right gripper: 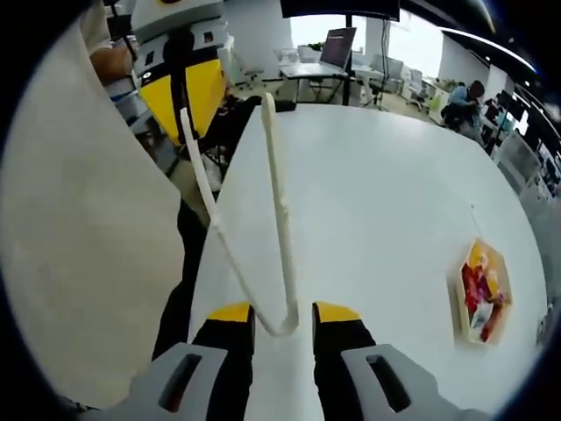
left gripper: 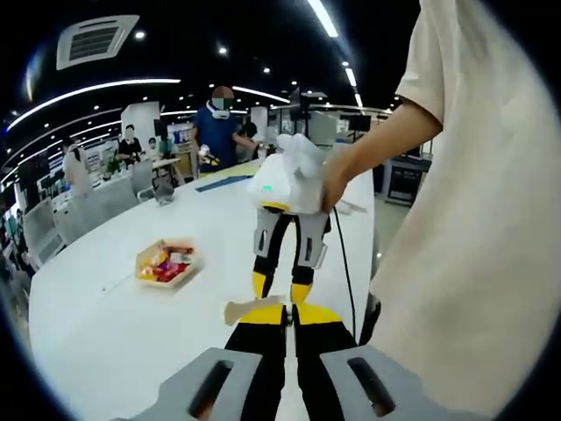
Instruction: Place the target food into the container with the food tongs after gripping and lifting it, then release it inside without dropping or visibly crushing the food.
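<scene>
Not much of the job is done yet, as I judge it. The right hand-held gripper (right gripper: 282, 317) has its jaws closed on the bend of the white food tongs (right gripper: 279, 210), whose two arms splay out ahead of it over the white desk (right gripper: 386, 193). One arm's far tip sits at the yellow jaws of the left hand-held gripper (right gripper: 180, 88), up ahead and to the left; whether it is touching or pinching that arm I cannot tell.

In the left gripper view, the left hand-held gripper (left gripper: 287, 317) has its yellow-tipped jaws drawn together. A pale end of the tongs (left gripper: 254, 309) pokes out beside them, so it may be holding that, though I can't make it out for certain. Just beyond, the right one hangs down from the person's hand (left gripper: 335, 180).

The only container I can see is a small hexagonal tray (right gripper: 480, 298), well off ahead and to the right of the right hand-held gripper. It holds a jumble of red, yellow and white food pieces (right gripper: 478, 289), too small to name. Nothing is between the tong tips, so gripping, lifting, carrying and releasing all remain.
</scene>
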Demonstrator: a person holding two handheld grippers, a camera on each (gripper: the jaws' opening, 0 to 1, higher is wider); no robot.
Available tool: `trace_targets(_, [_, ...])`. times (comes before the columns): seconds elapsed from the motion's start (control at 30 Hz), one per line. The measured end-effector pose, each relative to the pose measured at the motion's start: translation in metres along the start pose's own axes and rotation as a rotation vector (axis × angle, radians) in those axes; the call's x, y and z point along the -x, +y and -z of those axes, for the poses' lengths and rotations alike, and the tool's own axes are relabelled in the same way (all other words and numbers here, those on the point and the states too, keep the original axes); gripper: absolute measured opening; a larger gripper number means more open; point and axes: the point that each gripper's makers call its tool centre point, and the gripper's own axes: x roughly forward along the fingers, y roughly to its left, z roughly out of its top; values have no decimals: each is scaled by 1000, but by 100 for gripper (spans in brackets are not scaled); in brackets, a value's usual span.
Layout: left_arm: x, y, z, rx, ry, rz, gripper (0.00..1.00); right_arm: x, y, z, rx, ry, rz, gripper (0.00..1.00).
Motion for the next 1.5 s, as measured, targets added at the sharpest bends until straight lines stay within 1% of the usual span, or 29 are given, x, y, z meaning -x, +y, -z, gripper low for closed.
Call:
trace_targets(0.03, [0, 0, 0, 0, 0, 2, 0, 0, 0, 0, 1, -1, -3, 23])
trace_targets(0.1, [-1, 1, 1, 1, 3, 4, 0, -1, 2, 0, 7, 1, -11, 18])
trace_targets(0.2, [-2, 2, 1, 4, 4, 8, 0, -1, 4, 2, 16, 14, -19, 18])
trace_targets(0.33, [-3, 3, 4, 5, 9, 14, 0, 0, 1, 5, 20, 28, -9, 17])
trace_targets(0.47, [-7, 8, 14, 21, 24, 12, 0, 3, -2, 10, 23, 50, 7, 17])
trace_targets(0.6, [-10, 9, 20, 20, 37, 12, 0, 5, -4, 14, 5, 52, 18, 17])
trace_targets(0.8, [-18, 11, 33, -10, 88, 20, 0, 8, -6, 23, -15, 69, 40, 17])
trace_targets(0.83, [-20, 12, 38, -28, 112, 22, 0, 8, -7, 25, -18, 75, 45, 17])
trace_targets(1.13, [-31, 15, 65, -102, 211, 57, 0, 9, -7, 35, -39, 96, 68, 16])
trace_targets(1.27, [-37, 18, 71, -135, 243, 74, 0, 7, -9, 41, -49, 108, 81, 16])
trace_targets(1.33, [-42, 20, 76, -160, 265, 83, 1, 7, -11, 44, -59, 116, 89, 16])
trace_targets(1.5, [-54, 26, 81, -177, 288, 92, 1, 4, -18, 54, -75, 134, 116, 16])
